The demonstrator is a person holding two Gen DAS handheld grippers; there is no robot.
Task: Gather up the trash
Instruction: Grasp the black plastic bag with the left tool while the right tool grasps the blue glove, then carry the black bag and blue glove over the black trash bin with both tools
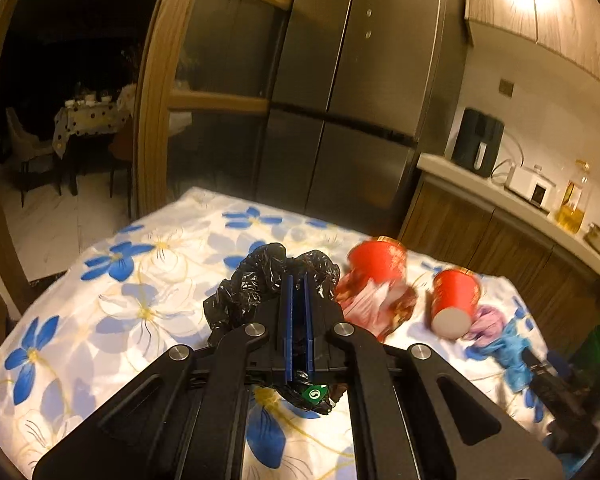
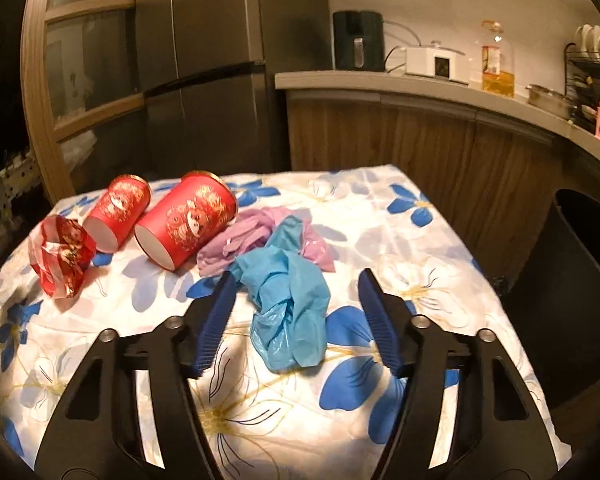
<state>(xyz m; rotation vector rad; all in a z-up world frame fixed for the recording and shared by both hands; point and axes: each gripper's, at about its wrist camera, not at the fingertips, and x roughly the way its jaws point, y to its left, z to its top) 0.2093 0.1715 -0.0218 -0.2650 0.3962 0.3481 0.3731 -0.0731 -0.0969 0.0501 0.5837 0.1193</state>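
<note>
Tablecloth edge near bin; right gripper jaws spread.

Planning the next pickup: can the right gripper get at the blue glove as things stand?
Probably yes: the right gripper has its jaws open, straddling the blue glove, with nothing between them.

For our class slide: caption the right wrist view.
Open right hand-held gripper over blue glove beside red cups.
</note>
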